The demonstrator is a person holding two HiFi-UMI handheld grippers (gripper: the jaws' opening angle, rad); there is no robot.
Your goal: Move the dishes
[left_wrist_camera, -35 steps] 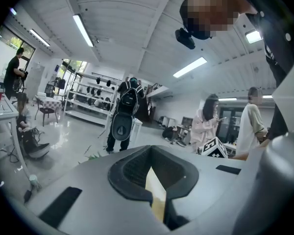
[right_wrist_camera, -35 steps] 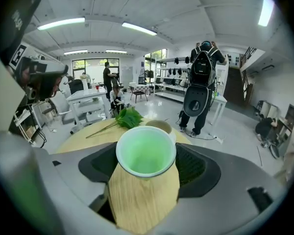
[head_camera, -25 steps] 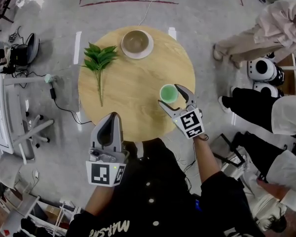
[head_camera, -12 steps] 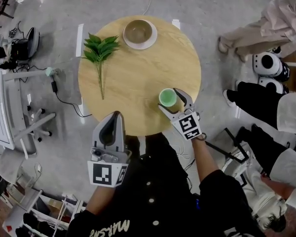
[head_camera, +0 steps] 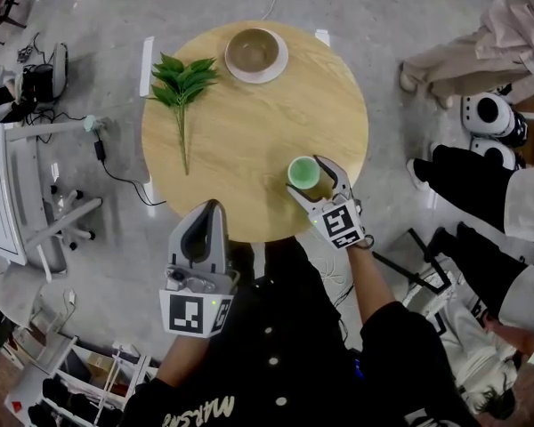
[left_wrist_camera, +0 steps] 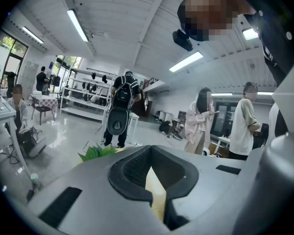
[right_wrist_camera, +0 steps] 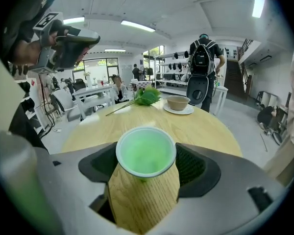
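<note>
The right tool (head_camera: pixel 307 178) is still pinching the green cup (head_camera: pixel 303 171) between its two sides, and the cup is hardly moving on the bench (head_camera: pixel 249 140). I think the lift is only just starting. The left tool (head_camera: pixel 205 212) is staying pressed together, with the bowl (head_camera: pixel 253 50) sitting far ahead of it.

The right gripper (head_camera: pixel 304 174), jaws on the green cup (head_camera: pixel 303 171), is drawing it farther from the bowl (head_camera: pixel 254 52), toward the surface's (head_camera: pixel 240 140) near edge.
</note>
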